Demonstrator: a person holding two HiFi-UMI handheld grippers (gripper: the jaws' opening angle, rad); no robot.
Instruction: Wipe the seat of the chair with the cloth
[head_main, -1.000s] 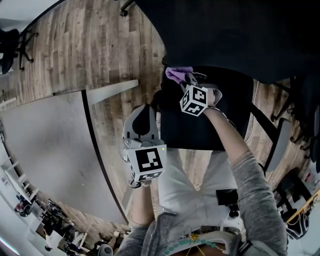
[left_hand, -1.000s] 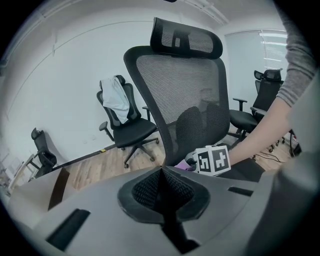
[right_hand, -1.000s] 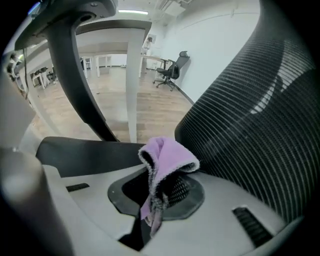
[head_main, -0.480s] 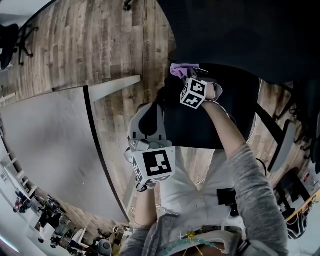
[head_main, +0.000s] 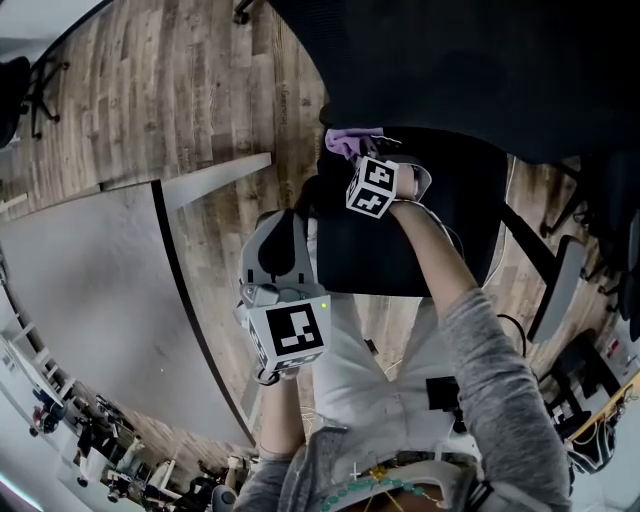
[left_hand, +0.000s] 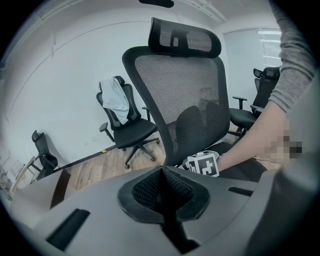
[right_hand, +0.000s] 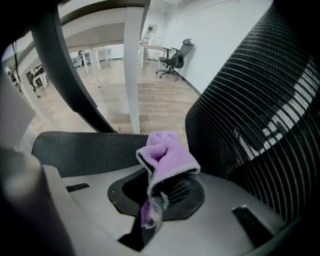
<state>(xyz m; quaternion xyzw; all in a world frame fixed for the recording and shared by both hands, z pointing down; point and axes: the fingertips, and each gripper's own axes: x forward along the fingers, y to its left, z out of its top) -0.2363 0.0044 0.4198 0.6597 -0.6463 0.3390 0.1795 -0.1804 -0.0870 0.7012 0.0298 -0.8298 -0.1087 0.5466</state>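
1. Our right gripper (right_hand: 159, 192) is clamped on the purple cloth (right_hand: 167, 156). A folded wad stands out beyond the jaws, and a thin tail hangs back between them.
2. In the head view we have this right gripper (head_main: 368, 158) reached out ahead of us over the chair. The cloth (head_main: 347, 141) sits at its tip, over the far-left corner of the seat (head_main: 410, 250), just under the dark backrest (head_main: 450, 60).
3. The right gripper view agrees. The backrest mesh (right_hand: 260, 115) rises close on the cloth's right, and the seat's dark weave (right_hand: 85, 150) runs off to the left behind it. We cannot tell whether the cloth is pressing on the seat or sits just above it.
4. The relation that matters is that nearly the whole seat lies back toward our body and off to the right of the cloth. The gripper points away from us, straight at the backrest, so there is no room to push further forward. We judge the next stroke must either draw toward us or sweep rightward along the base of the backrest.
5. Our left gripper (left_hand: 162, 192) has its jaws pressed together with nothing between them. In the head view the left gripper (head_main: 288, 228) hangs beside the seat's left edge, over the wooden floor (head_main: 230, 100), closer to our body and pointing toward the chair.
6. The right gripper is therefore the nearer one and the only one carrying the cloth. We judge the wiping falls to it alone, with most of the seat left to cover from this corner.
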